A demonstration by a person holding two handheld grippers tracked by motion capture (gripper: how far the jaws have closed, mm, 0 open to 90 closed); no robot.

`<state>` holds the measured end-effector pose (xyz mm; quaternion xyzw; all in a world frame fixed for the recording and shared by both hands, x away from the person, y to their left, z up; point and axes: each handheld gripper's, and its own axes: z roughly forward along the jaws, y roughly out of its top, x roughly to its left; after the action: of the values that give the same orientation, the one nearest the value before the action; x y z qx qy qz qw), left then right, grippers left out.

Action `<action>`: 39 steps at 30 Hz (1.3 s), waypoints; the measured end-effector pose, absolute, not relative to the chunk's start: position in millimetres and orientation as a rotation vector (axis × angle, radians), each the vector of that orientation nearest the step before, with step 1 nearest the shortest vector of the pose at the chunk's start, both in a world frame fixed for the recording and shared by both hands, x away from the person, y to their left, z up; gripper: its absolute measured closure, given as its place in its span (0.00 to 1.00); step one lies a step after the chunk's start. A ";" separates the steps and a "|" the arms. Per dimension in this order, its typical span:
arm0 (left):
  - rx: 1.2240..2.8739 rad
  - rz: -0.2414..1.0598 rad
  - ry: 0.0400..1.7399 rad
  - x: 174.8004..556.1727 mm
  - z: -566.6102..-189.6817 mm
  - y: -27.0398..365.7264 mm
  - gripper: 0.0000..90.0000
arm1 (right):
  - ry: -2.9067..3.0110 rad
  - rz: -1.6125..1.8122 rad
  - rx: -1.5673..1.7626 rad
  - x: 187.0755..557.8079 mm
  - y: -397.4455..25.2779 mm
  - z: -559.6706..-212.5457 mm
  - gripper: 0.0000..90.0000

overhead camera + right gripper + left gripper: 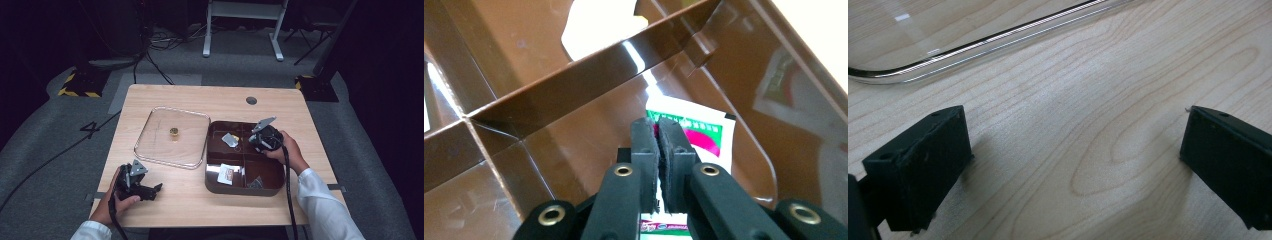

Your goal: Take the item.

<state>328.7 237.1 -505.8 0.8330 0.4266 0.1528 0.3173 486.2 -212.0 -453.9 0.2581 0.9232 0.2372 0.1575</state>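
From the high view, a brown divided tray (270, 187) sat on the right half of the wooden desk (200, 205), with its clear lid (155, 145) lying flat just to its left, presumably set aside so the compartments could be reached. A small gold-coloured object (173, 131) rested on the lid. The right gripper (260, 141) reached down into the tray's far right compartment, held by the person's right hand (290, 152). Another sachet (226, 174) lay in the near left compartment, and some dark pieces (256, 183) in the near right one. The left gripper (152, 191) rested low on the desk near the front edge, well apart from the tray, apparently parked while the other hand worked.

In the left gripper view, the fingers (923, 165) stood wide apart with nothing between them, bare wood grain beneath and the lid's curved rim (998, 42) across the top of the view.

In the right gripper view, the fingers (644, 150) were pressed nearly together, pinching the near edge of a white sachet with green and pink print (694, 131). The sachet lay flat on the compartment floor, close against the tray's sloping wall (774, 100), so gripping it by an edge looked like the practical way to lift it. A brown divider (589, 75) separated this compartment from the next, where a pale packet (594, 25) showed.
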 end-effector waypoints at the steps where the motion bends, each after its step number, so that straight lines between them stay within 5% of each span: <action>1: 2.193 0.403 1.123 328.7 -505.8 237.1 0.00 | 2.637 0.694 0.747 485.4 -212.8 -452.8 0.97; 39: 2.193 0.403 1.122 328.7 -505.8 237.1 0.00 | 2.421 1.198 0.682 450.9 -251.9 -389.2 0.98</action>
<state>328.7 237.1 -505.8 0.8331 0.4265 0.1531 0.3172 450.9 -251.9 -389.2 0.2409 0.8553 0.4232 0.1772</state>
